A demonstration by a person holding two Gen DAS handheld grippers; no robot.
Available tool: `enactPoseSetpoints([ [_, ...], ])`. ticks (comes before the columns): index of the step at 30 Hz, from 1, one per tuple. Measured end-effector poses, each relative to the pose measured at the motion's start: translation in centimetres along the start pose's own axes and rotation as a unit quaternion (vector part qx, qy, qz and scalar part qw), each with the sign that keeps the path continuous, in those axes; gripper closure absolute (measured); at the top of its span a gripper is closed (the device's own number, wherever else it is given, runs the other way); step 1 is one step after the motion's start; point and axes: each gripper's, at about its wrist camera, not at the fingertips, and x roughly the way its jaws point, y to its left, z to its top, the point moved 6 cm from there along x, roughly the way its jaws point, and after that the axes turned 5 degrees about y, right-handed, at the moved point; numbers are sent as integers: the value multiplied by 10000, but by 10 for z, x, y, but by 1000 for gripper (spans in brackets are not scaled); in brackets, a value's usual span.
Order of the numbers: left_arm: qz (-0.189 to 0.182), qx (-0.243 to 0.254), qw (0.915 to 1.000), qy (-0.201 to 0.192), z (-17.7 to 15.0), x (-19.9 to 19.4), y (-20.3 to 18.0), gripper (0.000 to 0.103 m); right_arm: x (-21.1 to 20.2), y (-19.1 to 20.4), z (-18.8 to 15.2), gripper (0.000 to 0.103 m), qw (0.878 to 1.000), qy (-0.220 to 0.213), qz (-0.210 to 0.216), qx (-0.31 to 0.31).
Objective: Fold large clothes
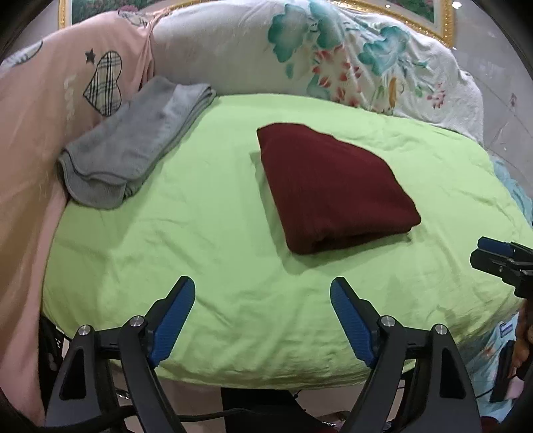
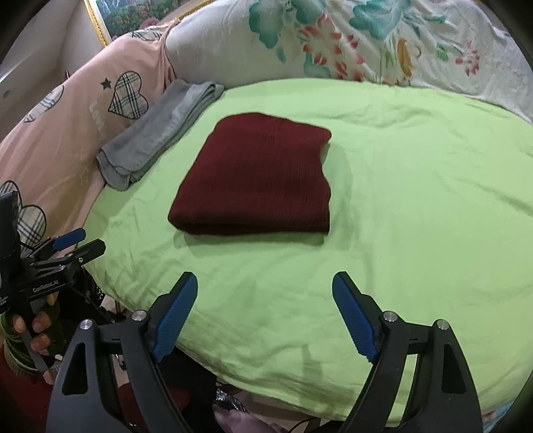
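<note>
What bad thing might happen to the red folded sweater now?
The dark red sweater looks folded, and both the left gripper and right gripper hang open, away from it. Grabbing only its top layer might pull the fold apart. Sliding it left might bump the grey folded cloth or wrinkle the green sheet.

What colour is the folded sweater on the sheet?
Dark red sweater, clearest in the right wrist view.

home bedroom, bed under a light green sheet (image 1: 233, 186), pink duvet with plaid hearts (image 1: 33, 140) along its left edge, floral quilt (image 1: 349, 56) bunched at the far edge, gilt picture frame (image 1: 444, 23) on the wall behind, folded clothes on the sheet
</note>
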Motion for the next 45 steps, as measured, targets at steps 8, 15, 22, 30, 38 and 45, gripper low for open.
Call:
enactPoseSetpoints([
  [8, 162, -88, 9987, 467, -12, 38, 1, 18, 28, -6, -2, 19, 9996, 236, 66, 171],
  [15, 390, -26, 9971, 655, -9, 58, 4, 18, 46, 4, -4, 19, 9989, 458, 84, -28],
  [22, 481, 16, 9969, 619, 7, 64, 5, 17, 52, 10, 11, 19, 9988, 439, 100, -179],
  [30, 508, 127, 9975, 472, 29, 59, -5, 18, 53, 14, 32, 19, 9990, 320, 75, -307],
  [38, 495, 183, 9979, 384, 39, 60, -10, 17, 65, 13, 44, 19, 9988, 377, 44, -296],
  [45, 454, 179, 9981, 384, 43, 63, -12, 17, 68, 12, 49, 19, 9988, 397, 33, -268],
])
